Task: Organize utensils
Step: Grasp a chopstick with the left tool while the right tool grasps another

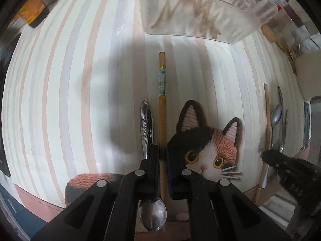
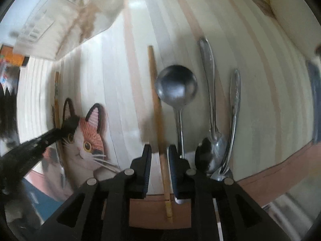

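My left gripper [image 1: 163, 149] has its jaws nearly closed around a wooden chopstick [image 1: 162, 100] with a patterned band, lying on the striped mat. A small ornate steel spoon [image 1: 147, 128] lies just left of it, its bowl [image 1: 152, 214] under the gripper. My right gripper [image 2: 159, 148] straddles a plain wooden chopstick [image 2: 157, 108] with a small gap on each side. To its right lie a round ladle-like spoon [image 2: 176, 86], a steel spoon [image 2: 210, 100] and an ornate-handled utensil [image 2: 234, 104].
A cat-face patch [image 1: 208, 150] is printed on the striped mat [image 1: 70, 100], also in the right wrist view [image 2: 84, 138]. A clear plastic organiser box [image 1: 200, 8] stands at the far edge. Packages sit at the far corners. The mat's near edge lies under both grippers.
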A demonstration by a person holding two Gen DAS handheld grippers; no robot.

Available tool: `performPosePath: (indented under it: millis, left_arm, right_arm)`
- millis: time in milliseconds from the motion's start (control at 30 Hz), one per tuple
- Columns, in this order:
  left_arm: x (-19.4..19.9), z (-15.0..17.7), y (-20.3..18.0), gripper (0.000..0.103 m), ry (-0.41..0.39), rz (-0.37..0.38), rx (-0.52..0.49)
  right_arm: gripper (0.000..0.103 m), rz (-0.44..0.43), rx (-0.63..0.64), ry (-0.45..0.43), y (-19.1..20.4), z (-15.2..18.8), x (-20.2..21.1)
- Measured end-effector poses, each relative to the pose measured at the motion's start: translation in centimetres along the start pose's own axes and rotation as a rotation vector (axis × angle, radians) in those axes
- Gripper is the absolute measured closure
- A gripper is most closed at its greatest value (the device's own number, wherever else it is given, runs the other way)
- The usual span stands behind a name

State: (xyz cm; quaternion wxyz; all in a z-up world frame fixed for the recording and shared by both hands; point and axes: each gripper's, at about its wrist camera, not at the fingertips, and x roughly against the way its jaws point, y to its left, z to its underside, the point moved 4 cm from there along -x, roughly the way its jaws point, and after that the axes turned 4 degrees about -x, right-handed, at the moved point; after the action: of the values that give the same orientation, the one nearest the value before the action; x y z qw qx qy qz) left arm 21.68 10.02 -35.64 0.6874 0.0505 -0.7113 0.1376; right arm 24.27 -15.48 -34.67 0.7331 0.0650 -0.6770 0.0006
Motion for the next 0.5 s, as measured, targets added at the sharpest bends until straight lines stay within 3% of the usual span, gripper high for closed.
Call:
performPosePath:
  millis: [67, 200, 500]
  left_arm:
    - [0.0, 0.6, 0.3, 0.099, 0.003, 0.025, 0.01]
    - [0.5, 1.6, -1.3, 0.099, 0.008, 0.064, 0.003]
    - [0.4, 2.5, -3.2, 0.089, -0.001, 0.044, -0.044]
  right_arm:
    - [0.096, 0.055, 0.037, -0.021, 0.9, 0.2, 0.2]
    - [0.096, 0.008, 0.071, 0.0, 4.1, 0.2, -0.4]
    - [0.096, 0.006, 0.071, 0.002, 5.3, 0.7, 0.4]
